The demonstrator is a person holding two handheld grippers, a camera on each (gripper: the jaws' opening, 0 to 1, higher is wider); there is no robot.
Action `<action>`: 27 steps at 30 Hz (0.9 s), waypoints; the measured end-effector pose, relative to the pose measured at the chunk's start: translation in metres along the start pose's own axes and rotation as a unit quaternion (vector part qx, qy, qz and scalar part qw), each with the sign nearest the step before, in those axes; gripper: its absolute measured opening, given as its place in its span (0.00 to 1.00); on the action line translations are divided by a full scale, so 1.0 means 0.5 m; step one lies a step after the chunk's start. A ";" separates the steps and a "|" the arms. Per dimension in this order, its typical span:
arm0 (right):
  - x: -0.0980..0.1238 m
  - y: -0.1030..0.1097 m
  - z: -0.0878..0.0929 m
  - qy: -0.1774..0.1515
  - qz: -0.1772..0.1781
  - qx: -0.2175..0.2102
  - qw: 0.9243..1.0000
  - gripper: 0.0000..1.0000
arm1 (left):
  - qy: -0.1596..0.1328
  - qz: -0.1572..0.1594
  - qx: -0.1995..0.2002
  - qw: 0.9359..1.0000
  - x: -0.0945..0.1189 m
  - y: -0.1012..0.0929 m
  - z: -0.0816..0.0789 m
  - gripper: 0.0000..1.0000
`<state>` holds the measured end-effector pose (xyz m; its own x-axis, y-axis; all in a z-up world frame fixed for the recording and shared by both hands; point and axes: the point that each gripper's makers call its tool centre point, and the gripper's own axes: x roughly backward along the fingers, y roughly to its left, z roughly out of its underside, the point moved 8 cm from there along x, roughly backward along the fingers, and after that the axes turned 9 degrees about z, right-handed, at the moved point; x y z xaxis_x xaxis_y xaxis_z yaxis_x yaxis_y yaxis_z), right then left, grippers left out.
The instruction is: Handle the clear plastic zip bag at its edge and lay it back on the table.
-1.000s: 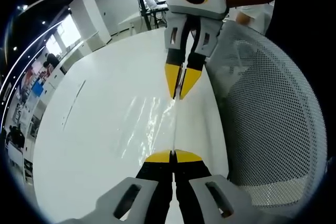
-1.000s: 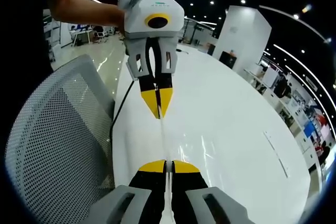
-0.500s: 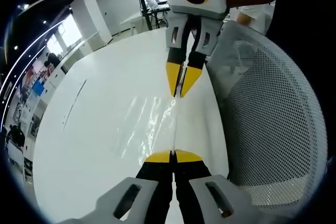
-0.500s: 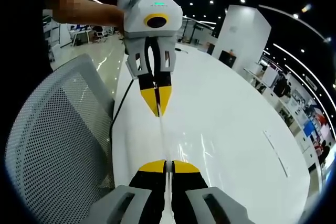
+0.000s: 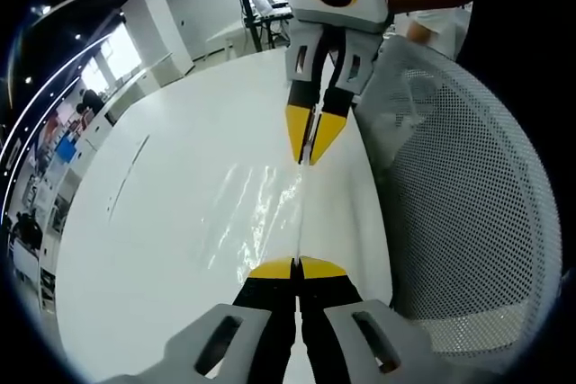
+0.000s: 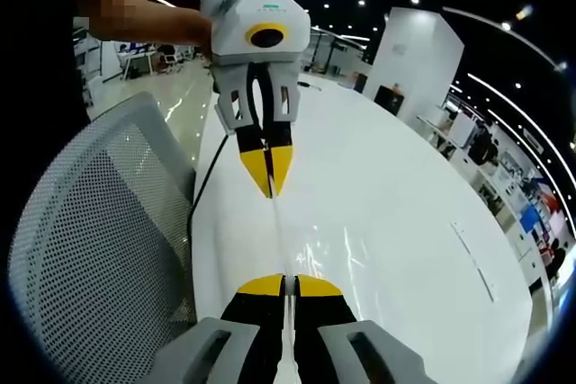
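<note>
Bag (image 5: 261, 209) stretched over table (image 5: 153, 249), edge clamped by left gripper (image 5: 296, 267) and right gripper (image 6: 286, 285); next: lower, release.

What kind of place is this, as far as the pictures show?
Probably a large open office or showroom: a long white table, a mesh office chair beside it, rows of ceiling spotlights, and more desks behind.

Yellow-tipped gripper (image 5: 297, 269) (apparently black-backed)
</note>
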<state>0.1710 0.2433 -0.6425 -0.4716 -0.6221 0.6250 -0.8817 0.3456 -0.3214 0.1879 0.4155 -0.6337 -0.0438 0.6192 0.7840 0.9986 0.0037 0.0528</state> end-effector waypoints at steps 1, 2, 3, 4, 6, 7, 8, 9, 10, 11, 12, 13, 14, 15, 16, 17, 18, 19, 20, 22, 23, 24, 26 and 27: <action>0.000 0.000 0.001 0.000 0.000 0.000 1.000 0.00 | 0.000 0.000 0.000 1.000 0.000 0.000 0.000 0.00; 0.000 0.000 0.001 0.000 0.000 0.000 1.000 0.00 | 0.000 0.000 0.000 1.000 0.000 -0.001 0.000 0.00; 0.001 0.001 0.001 0.000 0.000 0.000 1.000 0.00 | 0.000 0.000 0.001 1.000 0.000 -0.001 0.000 0.00; 0.001 0.001 0.001 0.000 0.000 -0.001 1.000 0.00 | 0.000 0.000 0.001 1.000 0.000 -0.002 0.000 0.00; 0.001 0.001 0.001 -0.001 -0.001 0.000 1.000 0.00 | 0.001 0.000 0.001 1.000 0.000 -0.003 0.000 0.00; 0.001 0.001 0.001 -0.001 -0.001 0.001 1.000 0.00 | 0.001 0.001 0.002 1.000 -0.001 -0.003 0.000 0.00; 0.001 0.001 0.001 -0.001 -0.001 0.000 1.000 0.00 | 0.002 0.001 0.001 1.000 -0.001 -0.003 0.000 0.00; 0.001 0.001 0.001 -0.001 -0.001 0.000 1.000 0.00 | 0.002 0.001 0.001 1.000 -0.001 -0.003 0.000 0.00; 0.001 0.001 0.002 -0.001 0.000 0.000 1.000 0.00 | 0.004 0.000 0.000 1.000 -0.001 -0.003 0.000 0.00; 0.001 0.001 0.003 -0.001 0.000 0.000 1.000 0.00 | 0.005 -0.001 0.000 1.000 -0.001 -0.002 -0.001 0.00; 0.000 0.000 0.003 -0.002 0.000 0.000 1.000 0.00 | 0.005 -0.001 0.000 1.000 -0.001 -0.002 -0.002 0.00; 0.001 0.000 0.004 -0.002 0.001 0.000 1.000 0.00 | 0.005 -0.002 0.000 1.000 -0.001 -0.002 -0.002 0.00; 0.001 -0.001 0.005 -0.002 0.001 0.001 1.000 0.00 | 0.005 -0.002 0.000 1.000 0.000 -0.002 -0.003 0.00; 0.002 -0.002 0.005 -0.003 0.001 0.001 1.000 0.00 | 0.005 -0.003 0.000 1.000 0.000 -0.003 -0.004 0.00; 0.003 -0.002 0.005 -0.003 0.001 0.001 1.000 0.00 | 0.004 -0.004 0.000 1.000 0.000 -0.003 -0.005 0.00; 0.003 -0.003 0.005 -0.004 0.001 0.001 1.000 0.00 | 0.003 -0.004 0.001 1.000 0.000 -0.004 -0.005 0.00; 0.004 -0.003 0.004 -0.004 0.001 0.001 1.000 0.00 | 0.003 -0.005 0.002 1.000 0.000 -0.004 -0.005 0.00; 0.004 -0.003 0.004 -0.004 0.001 0.002 1.000 0.00 | 0.002 -0.005 0.002 1.000 0.000 -0.003 -0.005 0.00; 0.004 -0.004 0.003 -0.004 0.001 0.002 1.000 0.00 | 0.003 -0.006 0.002 1.000 0.000 -0.003 -0.006 0.00; 0.004 -0.005 0.003 -0.004 0.001 0.003 1.000 0.00 | 0.002 -0.007 0.003 1.000 0.001 -0.003 -0.006 0.00; 0.004 -0.005 0.003 -0.005 0.001 0.002 1.000 0.00 | 0.002 -0.007 0.003 1.000 0.001 -0.002 -0.006 0.00; 0.004 -0.006 0.002 -0.005 0.001 0.003 1.000 0.00 | 0.002 -0.007 0.003 1.000 0.001 -0.002 -0.007 0.00; 0.004 -0.006 0.002 -0.005 0.001 0.003 1.000 0.00 | 0.001 -0.007 0.003 1.000 0.001 -0.002 -0.006 0.00; 0.004 -0.006 0.002 -0.005 0.001 0.003 1.000 0.00 | 0.001 -0.007 0.003 1.000 0.001 -0.001 -0.006 0.00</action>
<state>0.1728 0.2403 -0.6409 -0.4735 -0.6280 0.6175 -0.8807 0.3429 -0.3267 0.1872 0.4134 -0.6316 -0.0578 0.6168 0.7850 0.9980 0.0167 0.0605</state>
